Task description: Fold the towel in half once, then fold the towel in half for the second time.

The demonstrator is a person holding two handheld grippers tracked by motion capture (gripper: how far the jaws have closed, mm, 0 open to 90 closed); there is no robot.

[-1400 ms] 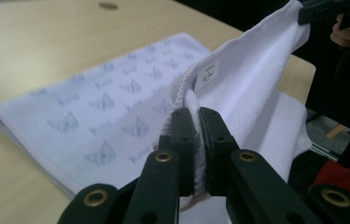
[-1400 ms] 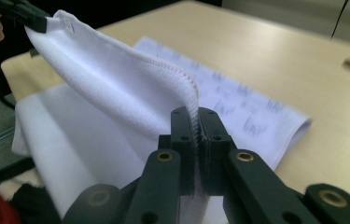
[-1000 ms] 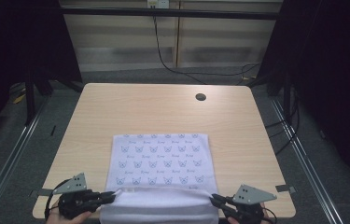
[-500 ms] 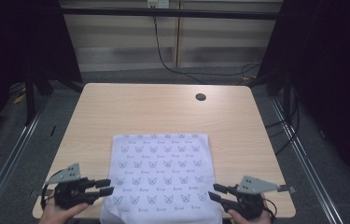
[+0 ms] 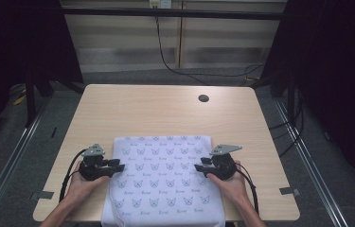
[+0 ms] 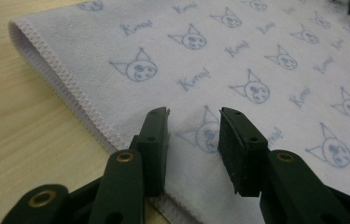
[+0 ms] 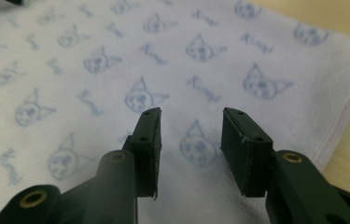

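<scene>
A white cloth (image 5: 163, 182) printed with small blue cat faces lies flat on the wooden table (image 5: 165, 113), its near part hanging over the front edge. My left gripper (image 5: 119, 166) hovers open over the cloth's left edge, its jaws apart above the stitched hem (image 6: 65, 79) with nothing between them (image 6: 193, 116). My right gripper (image 5: 199, 168) is open over the cloth's right side, jaws spread above a cat print (image 7: 191, 116). The cloth (image 7: 116, 70) lies smooth under both. A hand holds each gripper from the near side.
A dark round hole (image 5: 203, 98) sits in the table's far right part. Bare wood lies beyond the cloth and at both sides. Metal rails run along the floor left and right. A black cable hangs behind the table.
Both grippers let go of the cloth's near edge, opened, and moved forward onto the cloth's left and right sides. The lifted fold has dropped flat.
</scene>
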